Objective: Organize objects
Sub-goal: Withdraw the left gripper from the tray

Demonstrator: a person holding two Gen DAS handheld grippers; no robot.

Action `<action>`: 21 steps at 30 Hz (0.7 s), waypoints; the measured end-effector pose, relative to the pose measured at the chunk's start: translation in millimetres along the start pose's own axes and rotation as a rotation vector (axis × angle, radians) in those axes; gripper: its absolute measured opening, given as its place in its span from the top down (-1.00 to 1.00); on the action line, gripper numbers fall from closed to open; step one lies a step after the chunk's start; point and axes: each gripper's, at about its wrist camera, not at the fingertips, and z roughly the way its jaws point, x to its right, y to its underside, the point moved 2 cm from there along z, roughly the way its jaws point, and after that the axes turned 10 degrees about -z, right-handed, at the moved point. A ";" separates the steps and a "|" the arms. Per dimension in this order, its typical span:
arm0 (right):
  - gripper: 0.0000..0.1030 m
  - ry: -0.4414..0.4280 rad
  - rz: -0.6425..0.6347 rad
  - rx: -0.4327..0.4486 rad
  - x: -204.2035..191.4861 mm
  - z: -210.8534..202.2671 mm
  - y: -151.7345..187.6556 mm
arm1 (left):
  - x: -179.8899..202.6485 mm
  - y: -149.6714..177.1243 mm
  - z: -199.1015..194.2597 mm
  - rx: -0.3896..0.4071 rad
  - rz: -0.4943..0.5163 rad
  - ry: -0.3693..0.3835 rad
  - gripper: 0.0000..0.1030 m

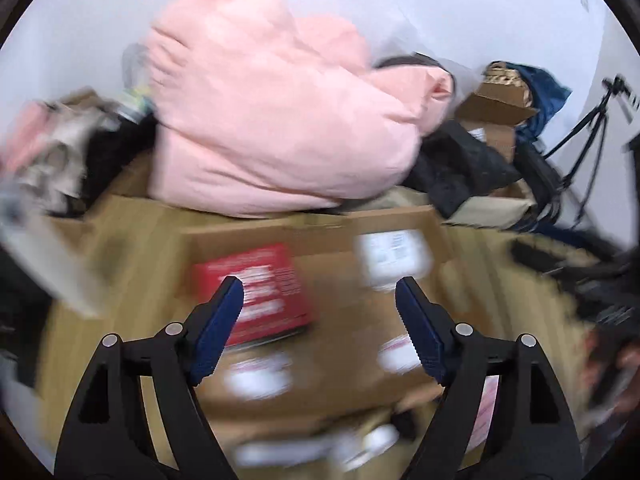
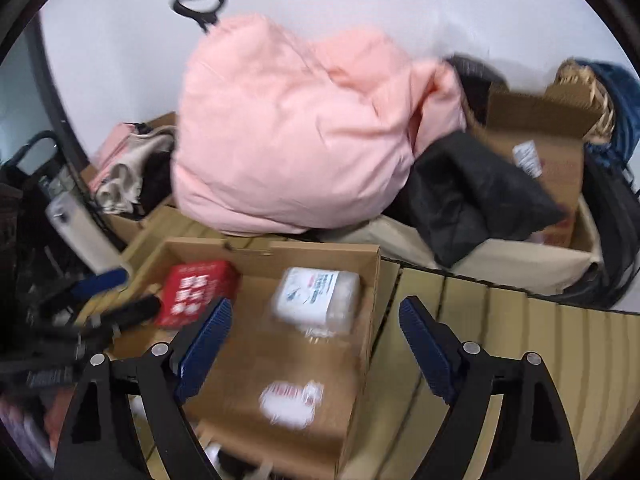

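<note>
Cardboard box (image 2: 256,360) sits open on the wood floor (image 2: 500,340), in front of a big pink bundle (image 2: 304,140) against the wall. Black garment (image 2: 472,192) lies right of the bundle. Inside the box: white packet (image 2: 316,300) at back right, red box (image 2: 192,292) at back left. Left tongs (image 1: 320,296) and right tongs (image 2: 314,312) both spread wide, empty, above the box.

You look down your left gripper (image 1: 320,296); its blue fingers (image 1: 218,332) stand wide apart with nothing between them. Below sits an open cardboard box (image 1: 340,320) with a red packet (image 1: 260,284) and a blurry white packet (image 1: 394,258) inside. A big pink bundle (image 1: 276,112) lies behind.
</note>
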 end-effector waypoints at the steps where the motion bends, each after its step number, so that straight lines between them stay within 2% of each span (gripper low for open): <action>1: -0.72 0.011 -0.013 0.010 -4.2 -17.7 1.6 | -6.8 1.5 -15.6 0.013 0.011 -0.019 -0.48; 3: -0.72 0.022 -0.048 0.022 -16.8 -60.9 7.9 | -24.6 10.2 -54.9 0.035 0.019 -0.057 -0.66; 5: -0.72 0.024 -0.070 0.028 -30.6 -103.6 17.8 | -40.4 23.3 -92.7 0.046 0.009 -0.072 -0.73; 12: -0.72 -0.023 -0.128 0.060 -88.0 -227.3 64.0 | -79.1 76.1 -227.8 0.057 0.005 -0.090 -0.73; 14: -0.72 -0.026 -0.129 0.053 -104.9 -258.5 78.7 | -83.6 87.4 -267.6 0.081 0.011 -0.069 -0.76; 16: -0.72 -0.019 -0.139 0.051 -119.1 -279.2 93.2 | -86.8 101.5 -294.9 0.107 -0.007 -0.055 -0.99; 21: -0.72 -0.072 -0.153 0.075 -166.5 -330.1 159.0 | -85.4 175.9 -346.1 0.092 -0.007 0.063 -1.00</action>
